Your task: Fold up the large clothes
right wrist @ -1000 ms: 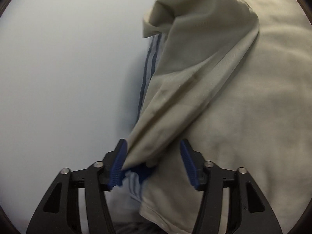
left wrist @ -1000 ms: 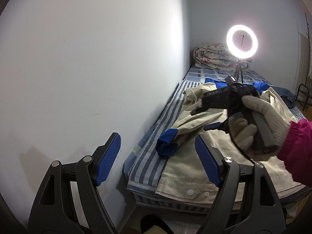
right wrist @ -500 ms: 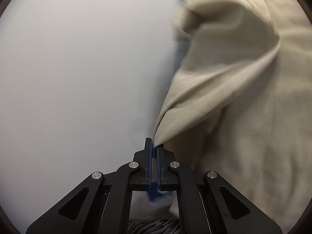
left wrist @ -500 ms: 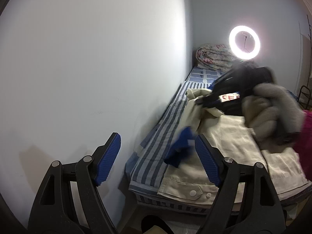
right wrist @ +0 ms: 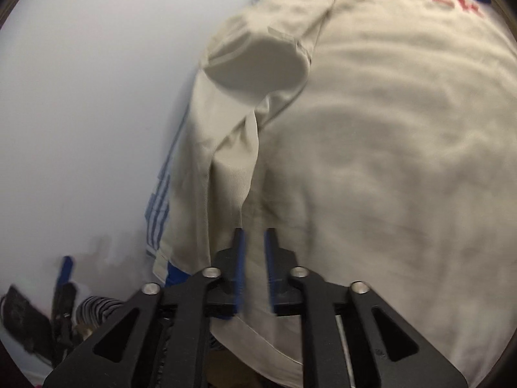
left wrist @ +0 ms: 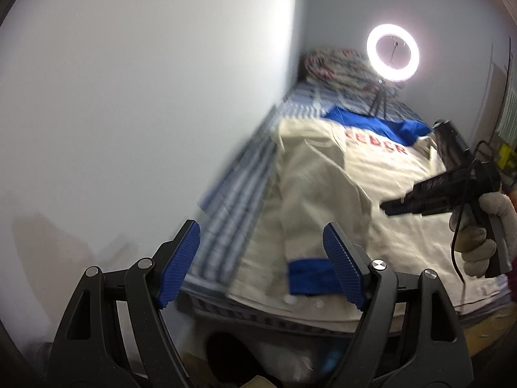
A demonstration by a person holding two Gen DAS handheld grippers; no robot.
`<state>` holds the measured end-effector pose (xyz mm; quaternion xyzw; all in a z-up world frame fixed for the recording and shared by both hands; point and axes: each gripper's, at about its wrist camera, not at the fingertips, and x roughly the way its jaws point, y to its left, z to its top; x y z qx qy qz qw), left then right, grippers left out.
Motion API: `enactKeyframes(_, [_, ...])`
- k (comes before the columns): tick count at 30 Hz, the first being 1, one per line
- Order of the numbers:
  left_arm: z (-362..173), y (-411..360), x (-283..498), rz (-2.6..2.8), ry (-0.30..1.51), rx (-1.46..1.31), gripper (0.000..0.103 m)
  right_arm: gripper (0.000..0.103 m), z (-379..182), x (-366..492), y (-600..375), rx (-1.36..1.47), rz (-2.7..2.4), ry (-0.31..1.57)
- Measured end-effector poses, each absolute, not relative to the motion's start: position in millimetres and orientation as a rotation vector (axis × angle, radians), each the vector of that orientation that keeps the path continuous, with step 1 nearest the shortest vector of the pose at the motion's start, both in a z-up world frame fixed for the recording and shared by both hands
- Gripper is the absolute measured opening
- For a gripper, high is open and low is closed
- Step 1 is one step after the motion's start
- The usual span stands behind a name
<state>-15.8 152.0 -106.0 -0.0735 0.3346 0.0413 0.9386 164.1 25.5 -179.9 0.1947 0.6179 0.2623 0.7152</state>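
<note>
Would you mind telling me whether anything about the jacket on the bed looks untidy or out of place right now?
The beige jacket lies mostly flat, but its sleeve, folded along the wall side, is bunched and puffed up at the shoulder instead of lying flat. Nothing looks damaged.

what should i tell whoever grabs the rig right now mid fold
Left claw: open, empty, near the bed's foot end.
Right claw: jaws have just been opening, nothing between them; sleeve released.
Jacket: beige, back up on the striped bed, by the wall.
Done: wall-side sleeve folded along the body, blue cuff at the hem.
Left: the other side, not clearly in view, then fold the body.
</note>
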Motion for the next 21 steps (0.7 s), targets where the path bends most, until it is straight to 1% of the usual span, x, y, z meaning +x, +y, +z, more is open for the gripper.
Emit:
enactKeyframes(1, [-110.6, 151.8, -11.6, 0.064, 0.714, -0.179, 0.081, 0.035, -175.5, 162.4, 22.8, 0.445, 0.591, 1.346])
enactKeyframes(2, [-119.1, 152.2, -5.1, 0.033, 0.765, -0.214, 0.081, 0.041, -172.5, 157.9, 23.1, 0.459, 0.608, 1.329])
enactKeyframes(6, [-144.5, 152.4, 10.2, -0.033, 0.884, -0.316, 0.081, 0.041, -169.2, 143.7, 16.0, 0.485, 0.714, 1.323])
enactKeyframes(8, [-155.6, 153.4, 18.1, -0.045, 0.930, -0.369, 0.081, 0.041, -177.9, 139.9, 21.9, 0.457, 0.749, 1.344])
enactKeyframes(9, [-162.2, 156.6, 22.9, -0.044, 0.951, -0.410, 0.081, 0.041, -168.1, 135.2, 25.2, 0.447, 0.759, 1.352])
enactKeyframes(15, [-196.7, 176.6, 43.4, -0.058, 1.049, -0.657, 0.080, 0.041, -183.1, 120.0, 41.3, 0.434, 0.805, 1.379])
enactKeyframes(16, [-200.3, 177.8, 46.7, -0.059, 1.055, -0.671, 0.072, 0.040, -193.6, 119.2, 43.4, 0.440, 0.811, 1.380])
enactKeyframes(17, [-203.0, 176.8, 50.2, -0.062, 1.062, -0.679, 0.066, 0.035, -198.2, 119.5, 44.9, 0.442, 0.813, 1.378])
enactKeyframes(18, [-205.9, 175.0, 53.5, -0.077, 1.073, -0.694, 0.047, 0.030, -199.9, 119.1, 45.8, 0.447, 0.823, 1.380])
enactKeyframes(19, [-208.2, 173.9, 56.5, -0.099, 1.077, -0.712, 0.022, 0.017, -201.8, 117.6, 47.0, 0.452, 0.837, 1.384])
enactKeyframes(20, [-210.3, 170.7, 60.0, -0.120, 1.085, -0.725, 0.014, 0.010, -203.5, 115.2, 47.8, 0.455, 0.844, 1.386])
enactKeyframes(21, [-209.3, 168.1, 61.3, -0.118, 1.083, -0.716, 0.011, 0.010, -216.0, 123.7, 53.0, 0.459, 0.844, 1.383])
